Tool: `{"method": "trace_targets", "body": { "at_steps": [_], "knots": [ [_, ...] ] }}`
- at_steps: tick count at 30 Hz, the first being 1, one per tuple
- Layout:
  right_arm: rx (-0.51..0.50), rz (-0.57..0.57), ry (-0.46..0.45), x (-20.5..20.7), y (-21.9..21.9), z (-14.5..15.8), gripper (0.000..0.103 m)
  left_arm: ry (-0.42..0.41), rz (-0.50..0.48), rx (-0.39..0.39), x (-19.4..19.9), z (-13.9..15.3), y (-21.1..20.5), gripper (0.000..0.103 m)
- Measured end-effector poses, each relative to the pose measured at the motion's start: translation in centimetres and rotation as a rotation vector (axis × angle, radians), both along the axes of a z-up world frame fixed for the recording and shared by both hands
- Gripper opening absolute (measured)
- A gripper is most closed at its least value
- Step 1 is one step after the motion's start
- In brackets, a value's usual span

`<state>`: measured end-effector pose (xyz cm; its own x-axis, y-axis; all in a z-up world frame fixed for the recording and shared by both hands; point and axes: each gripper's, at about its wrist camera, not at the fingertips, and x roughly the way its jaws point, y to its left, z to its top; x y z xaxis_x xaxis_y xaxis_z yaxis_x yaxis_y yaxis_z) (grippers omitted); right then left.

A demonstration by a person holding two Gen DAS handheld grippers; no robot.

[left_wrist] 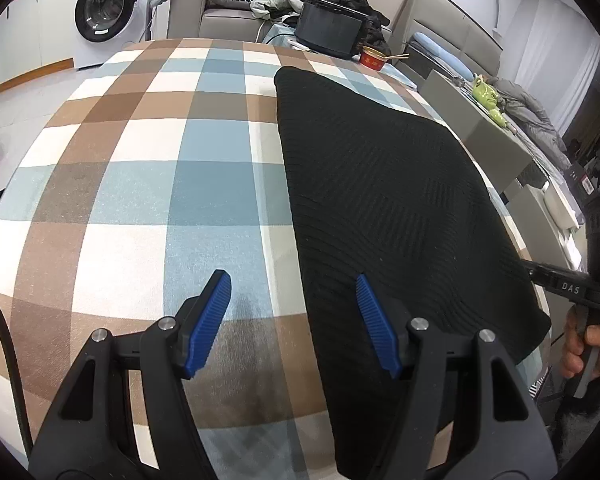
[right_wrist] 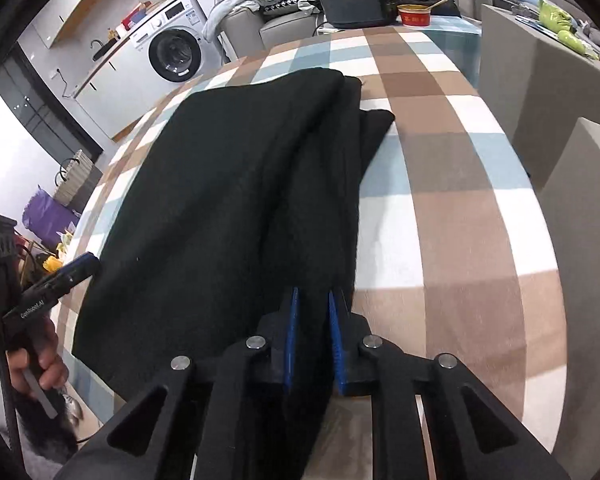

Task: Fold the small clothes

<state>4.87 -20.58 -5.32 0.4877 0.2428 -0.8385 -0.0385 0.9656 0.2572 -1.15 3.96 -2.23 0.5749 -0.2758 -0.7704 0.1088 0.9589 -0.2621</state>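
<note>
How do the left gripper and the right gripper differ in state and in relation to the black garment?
The left gripper stands open and grips nothing; the right gripper is shut on the black garment. The left hovers at the garment's edge over the checked tablecloth; the right has a fold bunched between its pads. Both have blue ribbed pads.

One black knitted garment (left_wrist: 384, 200), lying on one checked tablecloth (left_wrist: 140, 152). Two grippers: left gripper (left_wrist: 294, 322), right gripper (right_wrist: 313, 338). One washing machine (left_wrist: 108, 10). One red bowl (left_wrist: 374, 57) with chopsticks. One dark box (left_wrist: 328, 26) at the far table edge.
</note>
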Motion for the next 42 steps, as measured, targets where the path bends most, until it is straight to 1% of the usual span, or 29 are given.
{"method": "trace_targets", "body": {
  "at_steps": [1, 3, 4, 6, 7, 9, 12, 15, 16, 17, 18, 19, 21, 22, 24, 26, 27, 28, 29, 31, 32, 33, 35, 36, 38, 42],
  "knots": [
    [-0.002, -0.003, -0.008, -0.3, 0.0, 0.4, 0.016, 0.001, 0.001, 0.0, -0.1, 0.0, 0.1, 0.063],
    [0.016, -0.018, -0.04, -0.9, -0.1, 1.6, 0.021, 0.004, 0.007, -0.004, -0.2, 0.0, 0.2, 0.063],
    [0.029, -0.016, -0.053, -1.1, 0.0, 2.1, 0.022, 0.005, 0.007, -0.005, -0.2, 0.0, 0.1, 0.063],
    [0.063, 0.004, -0.082, -1.5, 0.5, 2.9, 0.027, 0.004, 0.002, -0.013, -0.2, 0.0, -0.1, 0.063],
    [0.077, 0.025, -0.078, -1.5, 1.0, 2.9, 0.027, 0.002, -0.005, -0.016, -0.2, 0.1, -0.2, 0.063],
    [0.074, 0.031, -0.076, -1.3, 1.5, 2.8, 0.027, -0.008, -0.027, -0.011, -0.4, 0.4, -0.7, 0.063],
    [0.156, 0.069, -0.054, -1.3, 1.9, 1.9, 0.028, -0.021, -0.071, -0.001, -0.8, 0.8, -1.4, 0.063],
    [0.153, 0.085, 0.004, -1.2, 2.5, 0.2, 0.029, -0.019, -0.114, 0.019, -1.1, 0.6, -2.2, 0.065],
    [0.157, 0.089, 0.0, -1.2, 2.5, -0.1, 0.029, -0.015, -0.122, 0.028, -1.1, 0.3, -2.4, 0.065],
    [0.156, 0.096, -0.016, -1.3, 2.6, 0.0, 0.024, -0.009, -0.123, 0.032, -1.1, 0.1, -2.5, 0.065],
    [0.146, 0.11, -0.037, -1.5, 2.9, 0.3, 0.012, -0.003, -0.123, 0.031, -1.0, -0.1, -2.5, 0.065],
    [0.151, 0.124, -0.053, -1.7, 3.1, 0.7, 0.01, 0.003, -0.121, 0.029, -1.0, -0.3, -2.4, 0.065],
    [0.173, 0.142, -0.114, -2.4, 3.0, 2.3, 0.009, 0.008, -0.117, 0.029, -1.1, -0.4, -2.3, 0.065],
    [0.171, 0.14, -0.114, -2.5, 2.8, 2.6, 0.009, 0.009, -0.116, 0.033, -1.0, -0.5, -2.2, 0.065],
    [0.14, 0.11, -0.087, -2.3, 2.3, 2.3, 0.008, 0.013, -0.111, 0.04, -1.0, -0.7, -2.0, 0.066],
    [0.077, 0.071, -0.021, -1.7, 1.8, 1.0, 0.009, 0.019, -0.107, 0.039, -1.1, -0.9, -1.8, 0.066],
    [0.086, 0.058, -0.003, -1.6, 1.6, 0.5, 0.009, 0.019, -0.11, 0.043, -1.1, -0.9, -1.8, 0.066],
    [0.106, 0.049, -0.009, -1.7, 1.3, 0.6, 0.01, 0.016, -0.113, 0.051, -1.3, -0.8, -1.9, 0.066],
    [0.125, 0.043, -0.017, -1.8, 1.1, 0.9, 0.014, 0.009, -0.12, 0.055, -1.5, -0.6, -2.0, 0.066],
    [0.125, 0.037, -0.041, -2.2, 0.9, 1.5, 0.02, -0.003, -0.152, 0.052, -2.1, -0.2, -2.4, 0.066],
    [0.124, 0.033, -0.051, -2.2, 0.8, 1.6, 0.026, -0.006, -0.166, 0.058, -2.3, -0.2, -2.7, 0.066],
    [0.119, 0.022, -0.056, -2.3, 0.6, 1.7, 0.035, -0.009, -0.182, 0.071, -2.4, -0.2, -3.1, 0.066],
    [0.114, 0.003, -0.063, -2.4, 0.3, 1.7, 0.046, -0.006, -0.2, 0.079, -2.6, -0.3, -3.5, 0.066],
    [0.108, -0.013, -0.066, -2.4, 0.1, 1.7, 0.05, 0.0, -0.205, 0.064, -2.6, -0.4, -3.6, 0.066],
    [0.093, -0.023, -0.065, -2.5, 0.1, 1.6, 0.052, 0.012, -0.208, 0.042, -2.6, -0.5, -3.8, 0.066],
    [0.089, -0.014, -0.045, -2.1, 0.5, 0.8, 0.052, 0.011, -0.212, 0.03, -2.5, -0.6, -4.2, 0.065]
  ]
}}
